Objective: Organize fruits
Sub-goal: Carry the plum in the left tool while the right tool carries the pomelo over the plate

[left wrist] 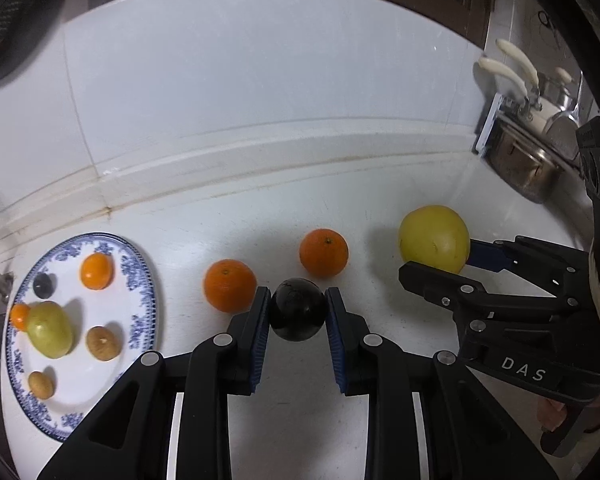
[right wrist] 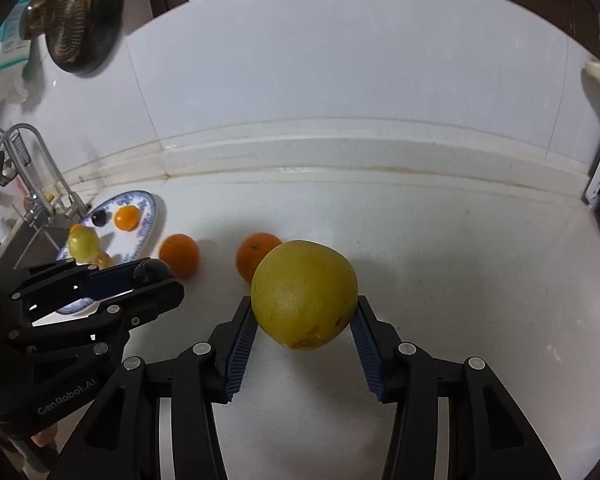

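Left gripper point(left wrist: 298, 312) pinches round glossy black plum point(left wrist: 298, 309), right gripper point(right wrist: 305, 330) clamps big yellow-green citrus point(right wrist: 304, 294); lift both straight, land gently on blue-patterned white oval plate point(left wrist: 144, 308).

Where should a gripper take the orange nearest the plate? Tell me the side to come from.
Grip the orange across its widest middle, coming from above. It is round, so any axis would hold, but the left gripper with the dark fruit crowds its right side and the plate lies to its left. Place the fingers front and back.
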`<action>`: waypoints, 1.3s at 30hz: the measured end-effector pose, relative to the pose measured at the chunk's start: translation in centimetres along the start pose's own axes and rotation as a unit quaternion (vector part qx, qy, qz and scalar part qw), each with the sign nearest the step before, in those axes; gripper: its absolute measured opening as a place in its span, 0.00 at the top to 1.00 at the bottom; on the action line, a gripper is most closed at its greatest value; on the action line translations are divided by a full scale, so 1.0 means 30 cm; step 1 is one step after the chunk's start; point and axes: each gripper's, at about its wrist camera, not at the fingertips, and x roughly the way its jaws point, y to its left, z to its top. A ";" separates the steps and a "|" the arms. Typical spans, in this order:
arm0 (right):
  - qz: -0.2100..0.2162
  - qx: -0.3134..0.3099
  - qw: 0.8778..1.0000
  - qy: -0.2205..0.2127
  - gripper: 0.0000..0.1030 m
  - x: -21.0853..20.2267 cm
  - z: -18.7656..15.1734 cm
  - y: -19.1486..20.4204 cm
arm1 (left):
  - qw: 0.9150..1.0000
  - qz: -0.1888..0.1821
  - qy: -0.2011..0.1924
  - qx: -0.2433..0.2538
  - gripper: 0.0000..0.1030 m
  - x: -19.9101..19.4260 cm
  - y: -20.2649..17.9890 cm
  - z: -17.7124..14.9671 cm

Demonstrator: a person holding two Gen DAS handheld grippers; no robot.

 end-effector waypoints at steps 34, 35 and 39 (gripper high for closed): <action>0.050 -0.049 0.995 -0.067 0.53 -0.214 0.080 0.397 | 0.994 0.047 -0.092 -0.036 0.74 -0.403 0.293 -0.068; 0.052 -0.051 0.995 -0.068 0.53 -0.213 0.082 0.406 | 0.994 0.050 -0.093 -0.037 0.74 -0.408 0.301 -0.069; 0.061 -0.059 0.994 -0.069 0.53 -0.205 0.089 0.455 | 0.993 0.060 -0.097 -0.044 0.74 -0.435 0.348 -0.083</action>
